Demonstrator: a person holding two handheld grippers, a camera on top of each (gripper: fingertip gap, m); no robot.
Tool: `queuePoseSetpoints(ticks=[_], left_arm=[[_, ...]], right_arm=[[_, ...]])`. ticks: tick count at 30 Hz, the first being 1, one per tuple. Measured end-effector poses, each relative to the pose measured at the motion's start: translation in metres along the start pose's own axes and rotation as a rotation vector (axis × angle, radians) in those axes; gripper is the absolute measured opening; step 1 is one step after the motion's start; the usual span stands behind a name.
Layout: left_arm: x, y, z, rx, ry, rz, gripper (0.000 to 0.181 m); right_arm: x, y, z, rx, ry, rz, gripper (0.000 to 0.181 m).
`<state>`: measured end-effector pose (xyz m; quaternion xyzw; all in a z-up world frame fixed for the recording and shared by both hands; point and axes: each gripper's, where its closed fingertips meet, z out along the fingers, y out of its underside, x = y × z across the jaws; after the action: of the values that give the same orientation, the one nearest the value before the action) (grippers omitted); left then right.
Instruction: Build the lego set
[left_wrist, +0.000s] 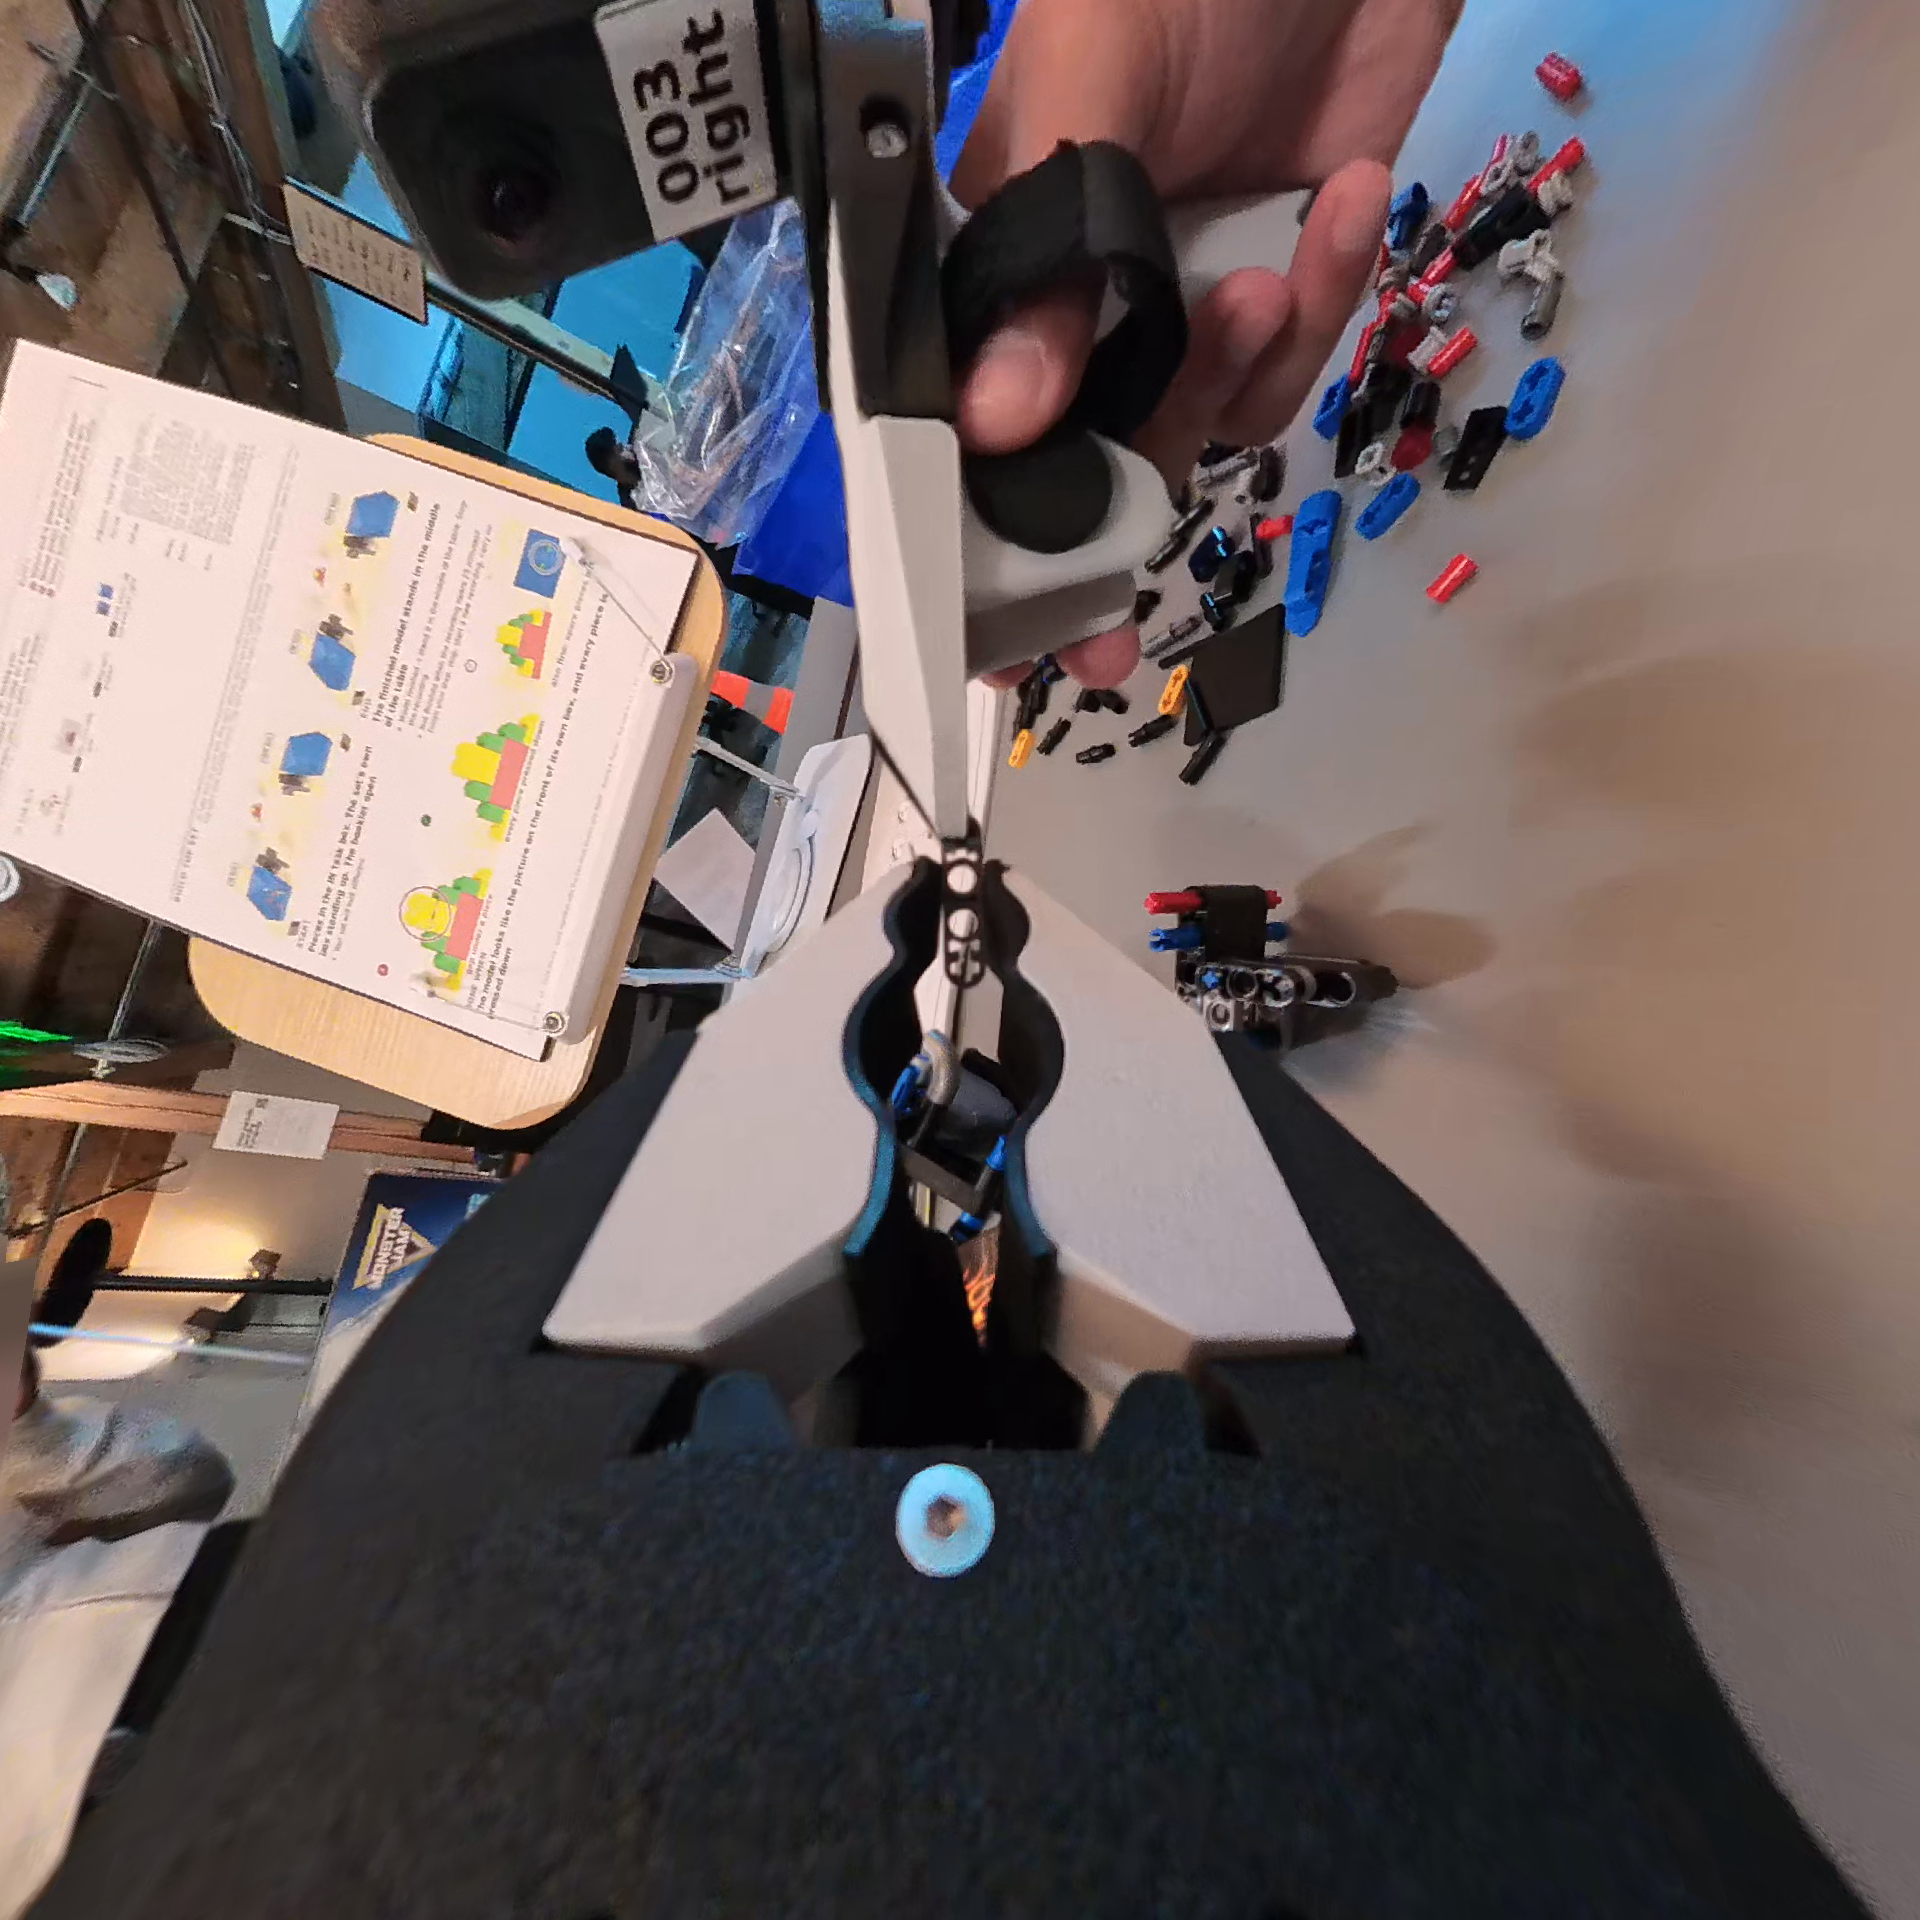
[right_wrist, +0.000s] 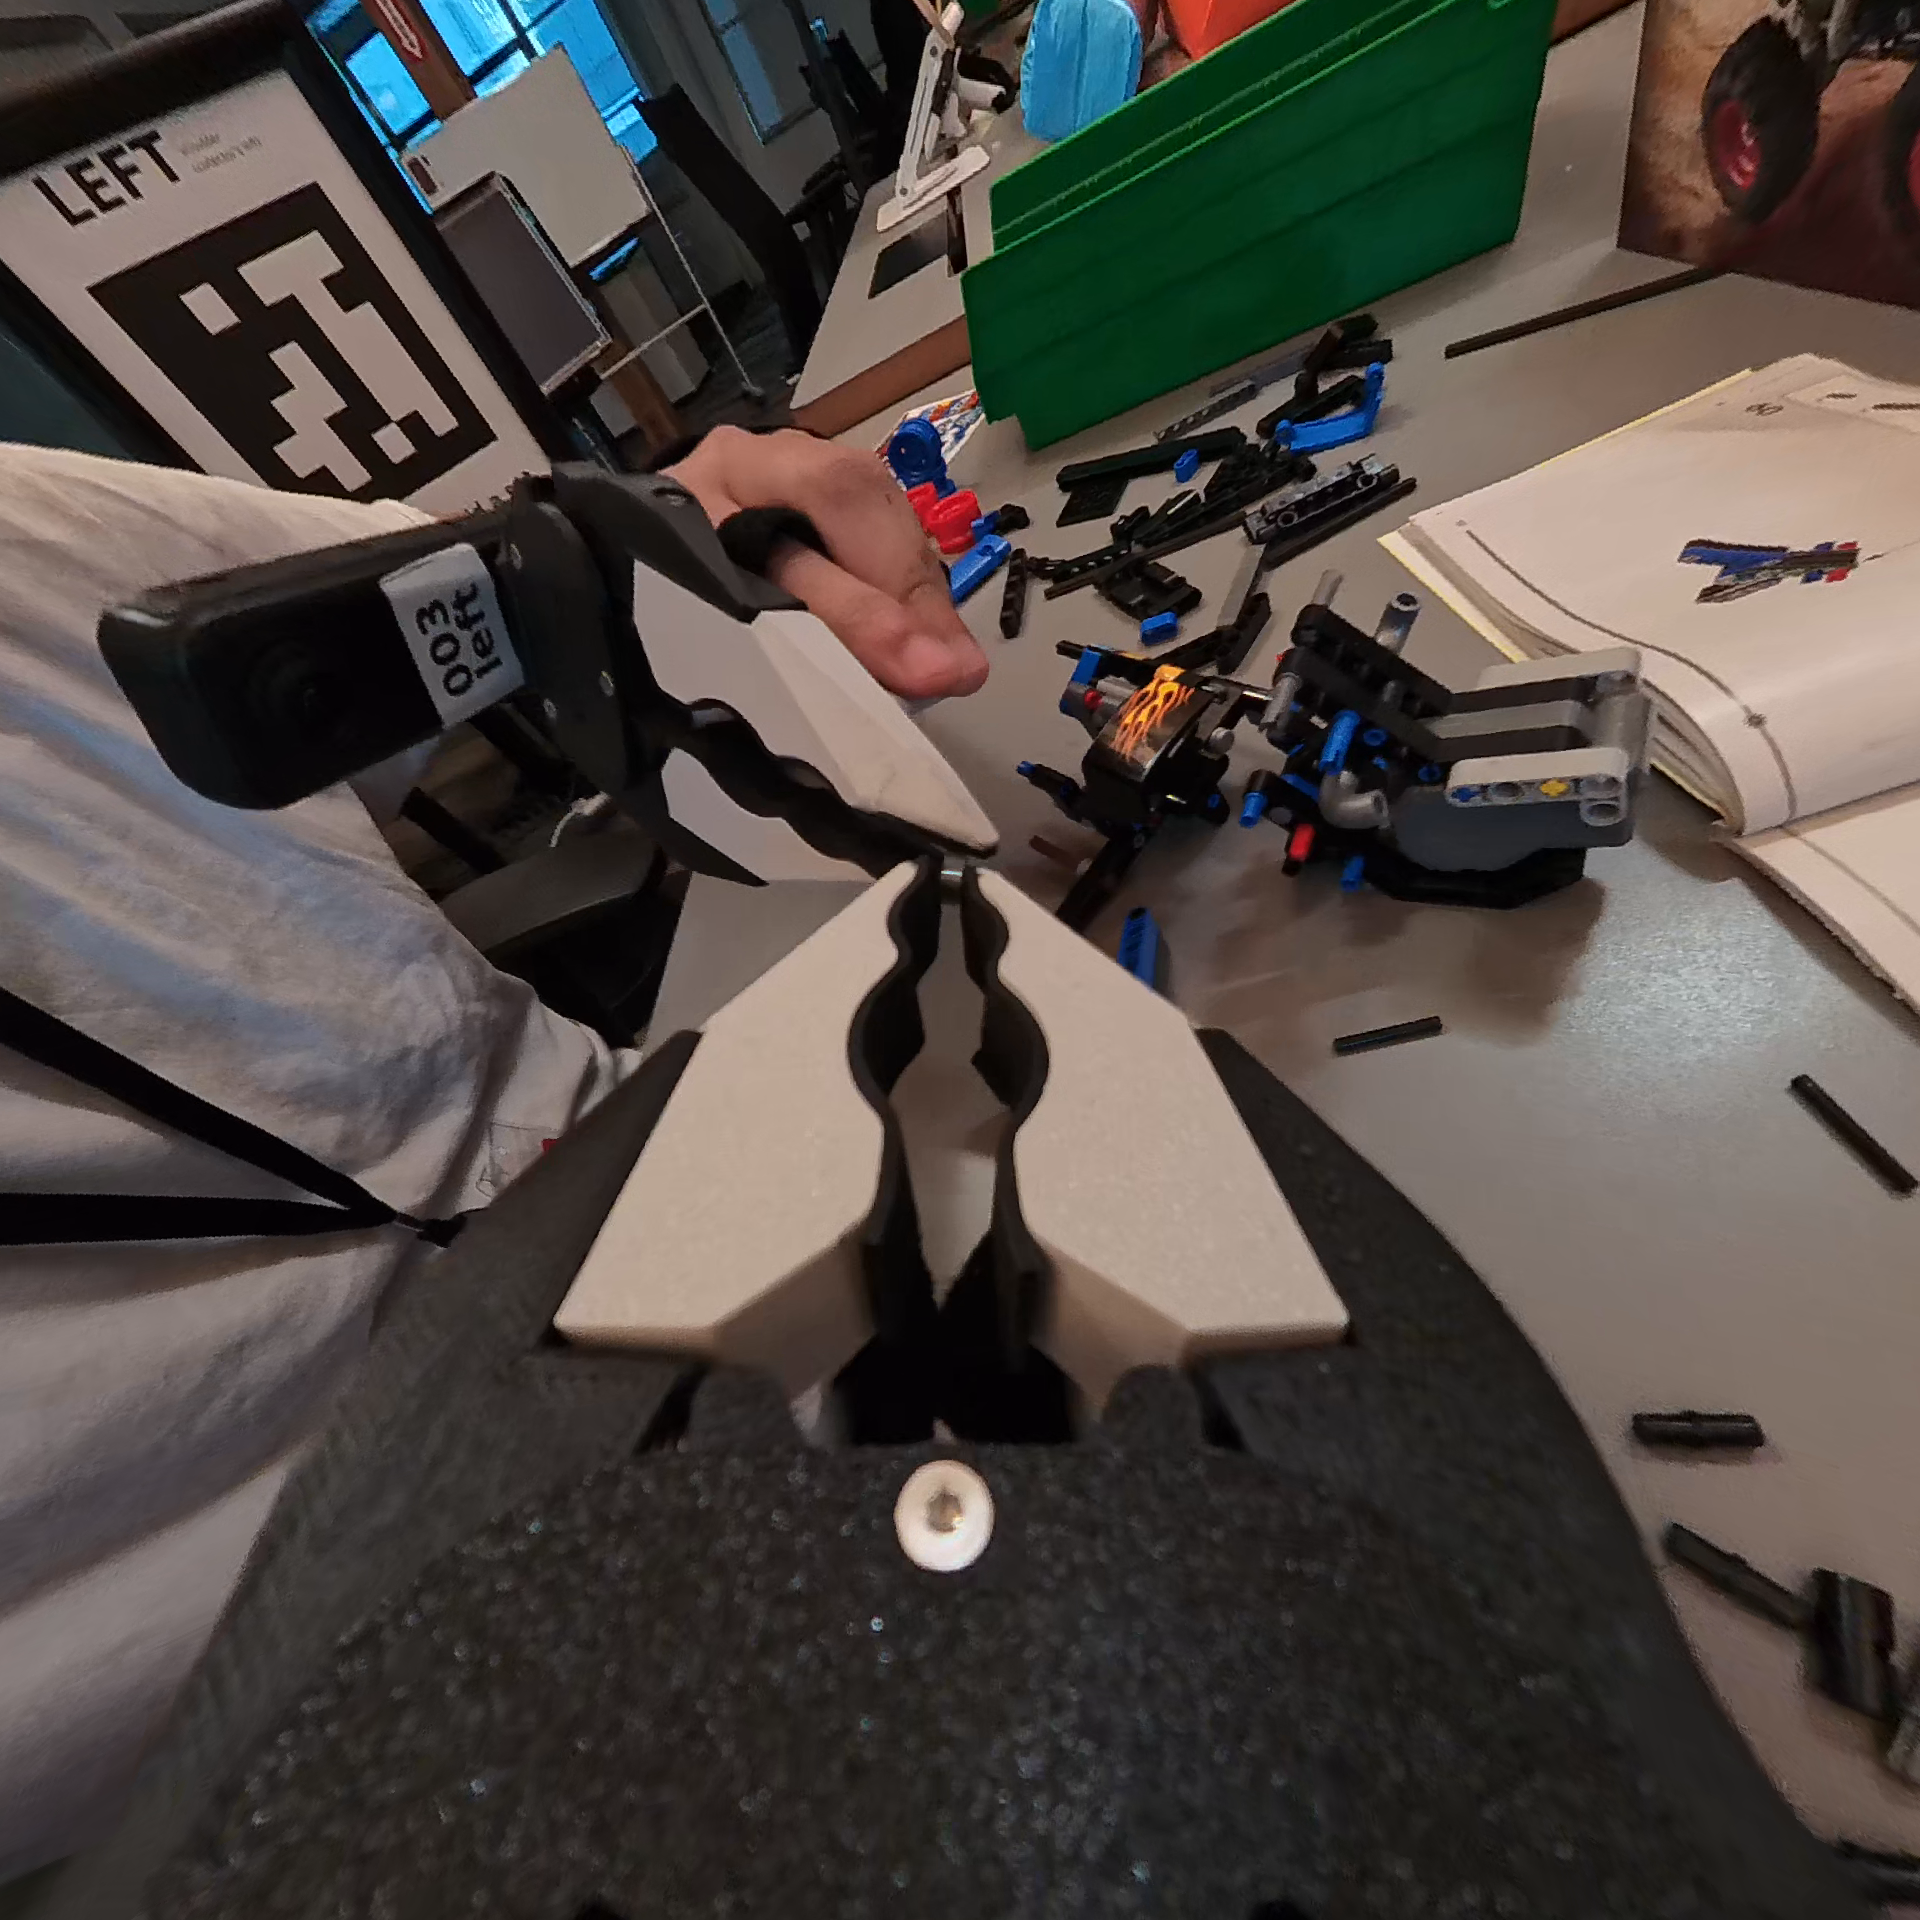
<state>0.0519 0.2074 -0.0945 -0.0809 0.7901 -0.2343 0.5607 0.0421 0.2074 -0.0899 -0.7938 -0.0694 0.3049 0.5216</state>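
Observation:
My left gripper (left_wrist: 961, 883) is shut on a thin black beam with holes (left_wrist: 963, 930), held upright between its tips. My right gripper (left_wrist: 954, 826) comes in from above and its tip meets the beam's top end. In the right wrist view, my right gripper (right_wrist: 948, 878) is shut on a small grey piece (right_wrist: 949, 871), tip to tip with the left gripper (right_wrist: 971, 840). The partly built black, grey and blue model (right_wrist: 1434, 769) with a flame-printed panel (right_wrist: 1153, 717) lies on the table beyond. Parts of it show through the left gripper's gap (left_wrist: 956, 1101).
Loose red, blue and black pieces (left_wrist: 1403, 364) and a small sub-assembly (left_wrist: 1236, 966) lie on the table. An instruction sheet on a stand (left_wrist: 343, 675) is at the left. An open booklet (right_wrist: 1714, 582), green bins (right_wrist: 1247, 208), the set's box (right_wrist: 1787, 135) and scattered black pins (right_wrist: 1387, 1034) surround the model. The grippers are tip to tip, or close to it.

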Motion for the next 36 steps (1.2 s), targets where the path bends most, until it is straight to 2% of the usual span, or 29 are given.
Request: queuePoseSetpoints(ticks=[6, 8, 10, 14, 19, 24, 32, 36], left_arm=[[0.004, 0.007, 0.002, -0.06, 0.03, 0.024, 0.005], [0.004, 0.008, 0.002, -0.06, 0.051, -0.003, 0.005], [0.007, 0.013, 0.001, -0.082, 0.095, -0.072, 0.005], [0.015, 0.023, -0.004, -0.106, 0.208, -0.233, 0.006], [0.026, 0.017, -0.008, -0.082, 0.332, -0.373, 0.005], [0.035, 0.013, -0.004, -0.101, 0.367, -0.327, 0.005], [0.036, 0.017, -0.002, -0.152, 0.387, -0.337, 0.006], [0.033, 0.015, -0.006, -0.149, 0.373, -0.329, 0.005]], right_arm=[[0.004, 0.003, 0.005, -0.008, 0.013, 0.046, 0.002], [0.003, 0.003, 0.004, -0.016, 0.038, -0.022, 0.003], [0.003, 0.004, 0.0, -0.036, 0.057, -0.118, 0.014], [0.014, 0.023, -0.006, -0.157, 0.129, -0.258, 0.021], [0.023, 0.044, 0.001, -0.251, 0.214, -0.424, 0.02], [0.025, 0.051, 0.009, -0.275, 0.285, -0.601, 0.013], [0.029, 0.05, 0.013, -0.252, 0.335, -0.661, 0.003], [0.023, 0.047, 0.013, -0.277, 0.356, -0.771, 0.003]])
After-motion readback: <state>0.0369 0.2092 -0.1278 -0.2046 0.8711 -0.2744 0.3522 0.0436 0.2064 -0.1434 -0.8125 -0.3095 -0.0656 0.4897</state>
